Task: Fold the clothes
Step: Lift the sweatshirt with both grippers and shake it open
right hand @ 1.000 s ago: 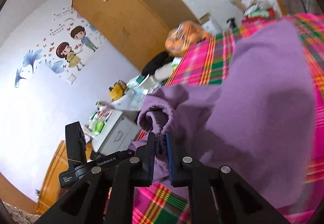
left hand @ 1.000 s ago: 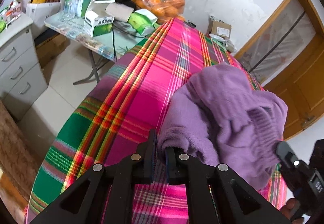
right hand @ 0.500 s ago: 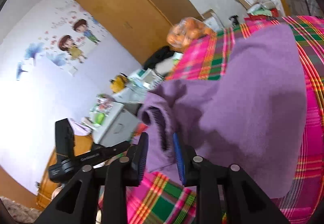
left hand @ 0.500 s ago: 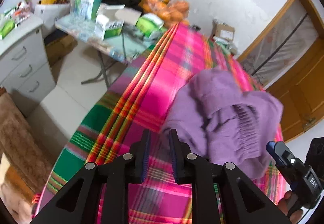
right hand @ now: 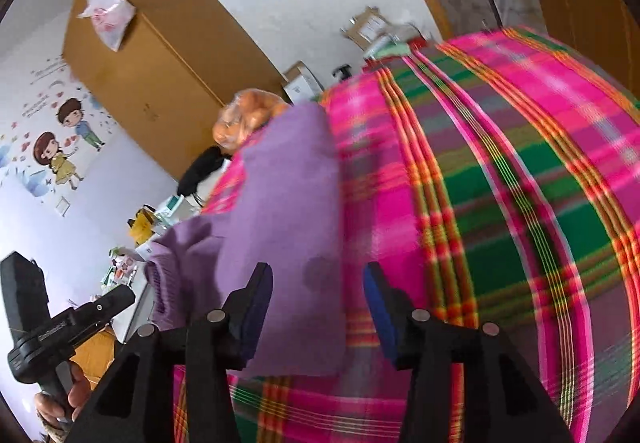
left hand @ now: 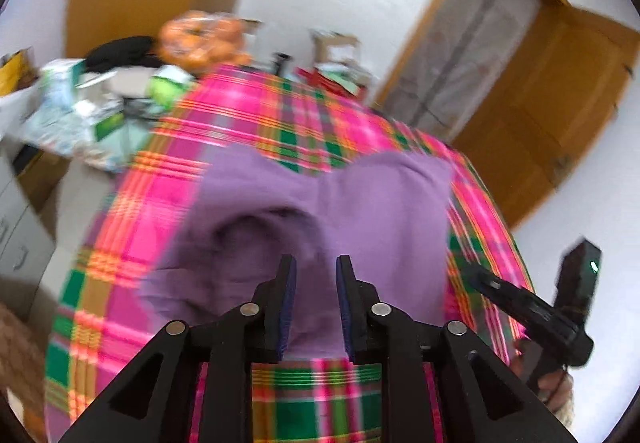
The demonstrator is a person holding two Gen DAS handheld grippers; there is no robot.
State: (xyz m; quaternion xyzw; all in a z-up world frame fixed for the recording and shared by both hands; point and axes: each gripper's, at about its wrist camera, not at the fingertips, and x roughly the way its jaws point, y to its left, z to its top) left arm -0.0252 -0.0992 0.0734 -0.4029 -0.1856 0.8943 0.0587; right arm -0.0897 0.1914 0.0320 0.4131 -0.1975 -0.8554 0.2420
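We note a plain purple garment (left hand: pixel 328 211) on a cloth (left hand: pixel 256 115) checked in pink, green and orange. Each black claw (left hand: pixel 312 299) carries blue pads (right hand: pixel 378 307). The cupboard (right hand: pixel 152 55) is tan.

Each gripper (left hand: pixel 313 303) (right hand: pixel 318 309) is black, angular-armed, with silver rivets and blue pads (left hand: pixel 289 303).

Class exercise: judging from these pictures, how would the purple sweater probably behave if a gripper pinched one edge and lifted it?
The purple sweater lies in soft bunched folds on the plaid cloth, so it would probably droop rather than hold shape. Its fuzzy knit looks easy to grip, unlikely to slip. It seems thick, so lifted folds may slump open.
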